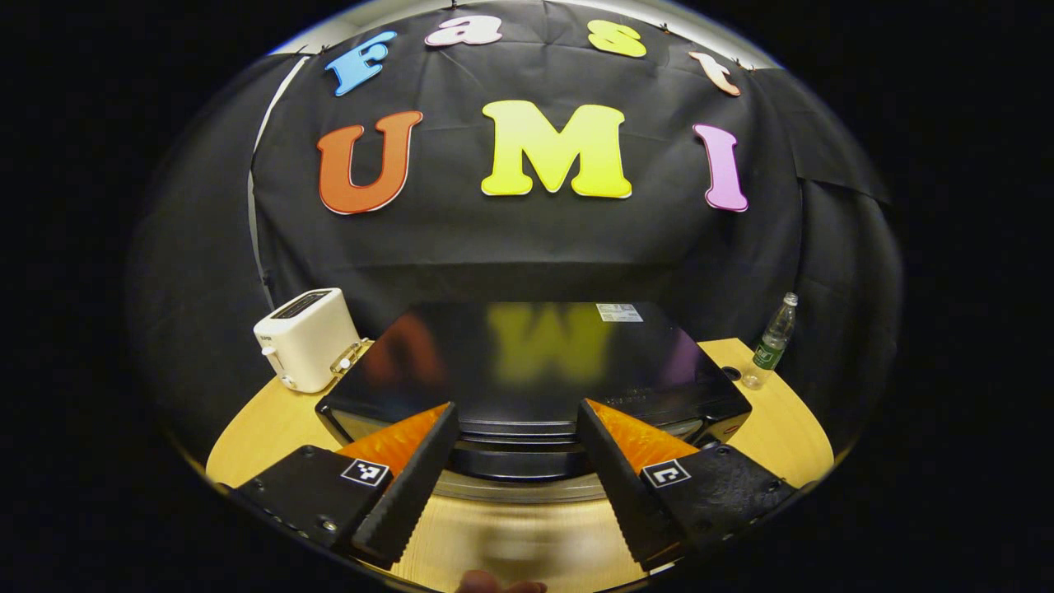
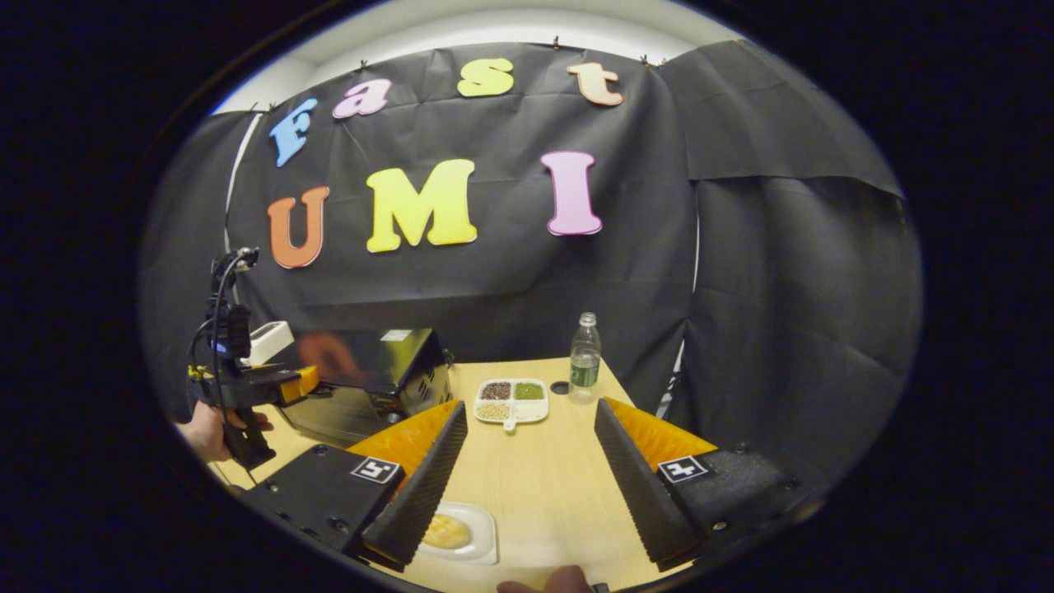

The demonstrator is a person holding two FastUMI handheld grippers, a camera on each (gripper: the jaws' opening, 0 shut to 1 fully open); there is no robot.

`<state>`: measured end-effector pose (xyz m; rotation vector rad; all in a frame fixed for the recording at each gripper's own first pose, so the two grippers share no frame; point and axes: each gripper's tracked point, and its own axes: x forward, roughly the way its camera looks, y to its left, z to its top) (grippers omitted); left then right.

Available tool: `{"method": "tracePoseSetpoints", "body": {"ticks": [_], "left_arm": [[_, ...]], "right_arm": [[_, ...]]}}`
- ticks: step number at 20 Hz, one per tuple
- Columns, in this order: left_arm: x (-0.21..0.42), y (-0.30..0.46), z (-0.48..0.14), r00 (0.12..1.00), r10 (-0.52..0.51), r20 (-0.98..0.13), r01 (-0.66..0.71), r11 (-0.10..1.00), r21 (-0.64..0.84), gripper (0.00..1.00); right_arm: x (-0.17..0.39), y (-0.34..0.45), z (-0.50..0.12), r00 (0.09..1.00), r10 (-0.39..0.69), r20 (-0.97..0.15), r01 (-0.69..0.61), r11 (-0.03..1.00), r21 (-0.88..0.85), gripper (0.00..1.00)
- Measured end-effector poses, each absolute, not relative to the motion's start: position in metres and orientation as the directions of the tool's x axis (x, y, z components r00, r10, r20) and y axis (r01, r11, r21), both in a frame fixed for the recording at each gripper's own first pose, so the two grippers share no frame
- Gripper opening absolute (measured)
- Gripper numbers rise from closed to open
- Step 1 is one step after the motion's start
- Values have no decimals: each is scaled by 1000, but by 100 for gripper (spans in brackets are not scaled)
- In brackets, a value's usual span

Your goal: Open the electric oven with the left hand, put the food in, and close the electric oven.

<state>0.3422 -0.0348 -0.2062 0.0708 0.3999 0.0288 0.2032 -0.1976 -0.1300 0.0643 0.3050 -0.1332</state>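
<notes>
The black electric oven point(image 1: 527, 362) with a glossy top sits straight ahead in the left gripper view. My left gripper point(image 1: 517, 409) is open, its fingers on either side of the dark handle point(image 1: 519, 453) at the oven's upper front, not pressing on it. Whether the door is ajar I cannot tell. In the right gripper view the oven point(image 2: 370, 371) stands at the left, with the left gripper point(image 2: 298, 385) at its front. The food, a round bun on a white plate point(image 2: 451, 531), lies beside my open right gripper point(image 2: 531, 405), partly behind its left finger.
A white toaster point(image 1: 305, 338) stands left of the oven. A clear bottle point(image 2: 585, 358) and a divided dish of grains point(image 2: 512, 401) sit at the back of the wooden table point(image 2: 543, 478). A hand point(image 2: 210, 432) holds the left gripper.
</notes>
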Motion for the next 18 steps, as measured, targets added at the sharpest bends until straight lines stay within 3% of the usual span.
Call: {"method": "tracePoseSetpoints", "body": {"ticks": [7,18], "left_arm": [[322,-38,-209,909,23,-416,1,998,59,98],[216,-34,-261,845,-5,-535,30,999,38,96]], "right_arm": [[189,-190,-127,944,-134,-302,156,987,49,97],[143,-169,-107,947,-152,-283,160,987,6,98]]}}
